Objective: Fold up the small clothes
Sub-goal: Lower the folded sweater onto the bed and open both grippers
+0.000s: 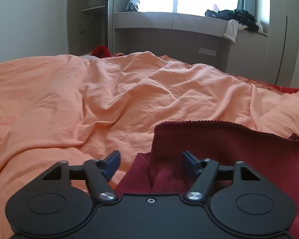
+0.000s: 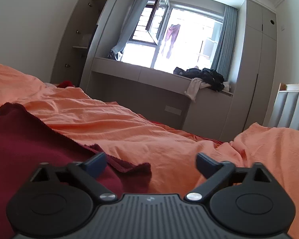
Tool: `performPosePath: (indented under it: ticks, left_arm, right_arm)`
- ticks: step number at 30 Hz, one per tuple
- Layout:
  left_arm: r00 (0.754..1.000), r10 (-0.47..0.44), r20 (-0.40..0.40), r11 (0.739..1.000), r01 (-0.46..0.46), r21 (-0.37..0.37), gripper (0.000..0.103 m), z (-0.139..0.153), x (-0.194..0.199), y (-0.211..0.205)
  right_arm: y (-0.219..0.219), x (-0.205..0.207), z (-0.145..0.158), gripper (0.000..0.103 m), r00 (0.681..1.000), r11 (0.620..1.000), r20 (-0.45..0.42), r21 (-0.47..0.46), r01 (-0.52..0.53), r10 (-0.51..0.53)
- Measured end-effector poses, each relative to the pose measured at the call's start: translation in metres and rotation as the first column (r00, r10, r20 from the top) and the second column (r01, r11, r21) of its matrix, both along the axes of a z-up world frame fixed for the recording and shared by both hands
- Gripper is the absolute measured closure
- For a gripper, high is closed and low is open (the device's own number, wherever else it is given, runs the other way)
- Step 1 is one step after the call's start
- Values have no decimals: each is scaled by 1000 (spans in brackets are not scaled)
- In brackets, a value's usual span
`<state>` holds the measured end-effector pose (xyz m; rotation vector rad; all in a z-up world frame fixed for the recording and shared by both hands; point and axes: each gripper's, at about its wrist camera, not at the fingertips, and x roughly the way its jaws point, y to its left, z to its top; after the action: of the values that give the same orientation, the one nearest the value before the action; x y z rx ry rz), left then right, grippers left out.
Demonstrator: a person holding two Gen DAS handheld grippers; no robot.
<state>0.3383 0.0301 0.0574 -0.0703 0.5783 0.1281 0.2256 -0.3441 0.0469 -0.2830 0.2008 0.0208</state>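
A dark red garment (image 1: 229,155) lies on the orange bedsheet (image 1: 89,99). In the left wrist view its left edge stands in a fold between my fingers. My left gripper (image 1: 150,165) is open, low over that edge, holding nothing. In the right wrist view the same garment (image 2: 29,139) fills the lower left, with a frayed corner (image 2: 137,168) between my fingers. My right gripper (image 2: 150,164) is open and empty, its left finger (image 2: 95,164) over the garment and its right finger (image 2: 208,164) over the sheet (image 2: 149,131).
The bed is rumpled, with a red object (image 1: 100,50) at its far edge. A window bench (image 2: 149,75) carries a pile of dark and white clothes (image 2: 205,77). An open cupboard (image 2: 83,39) stands at the left, a padded headboard (image 2: 289,107) at the right.
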Motion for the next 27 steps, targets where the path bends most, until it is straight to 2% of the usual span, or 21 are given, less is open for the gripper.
performPosePath:
  ticks: [2, 4, 5, 7, 10, 15, 20, 23, 27]
  left_arm:
    - [1000, -6, 19, 1000, 6, -6, 21, 5, -7, 6]
    - [999, -20, 38, 1000, 20, -7, 2, 10, -15, 12]
    - [998, -23, 57, 1000, 23, -3, 1, 12, -21, 16]
    - [996, -29, 88, 1000, 28, 10, 1, 15, -31, 21]
    - [994, -69, 82, 998, 68, 5, 1, 13, -41, 26]
    - [988, -132, 81, 991, 133, -12, 1, 2, -56, 26]
    - [977, -187, 102, 981, 180, 76, 1, -4, -69, 12]
    - [978, -188, 90, 976, 175, 130, 1, -8, -68, 3]
    - [982, -177, 72, 975, 165, 149, 1, -12, -64, -1]
  right_arm:
    - [-8, -7, 3, 0, 1000, 1000, -19, 10, 4, -4]
    - [-17, -16, 4, 0, 999, 999, -37, 30, 21, -20]
    - [-21, -19, 6, 0, 999, 999, -45, 41, 27, -26]
    - [-29, -28, 9, 0, 999, 997, -48, 74, 27, -24]
    - [-37, -37, 9, 0, 998, 993, -55, 121, 19, -12]
    - [-44, -46, -3, 0, 991, 977, -130, 214, 5, 24]
    - [-41, -46, -15, 0, 984, 982, -176, 186, 13, 20]
    - [-39, -38, -13, 0, 985, 987, -170, 163, 5, 23]
    - [-35, -10, -2, 0, 984, 991, -159, 123, -57, 77]
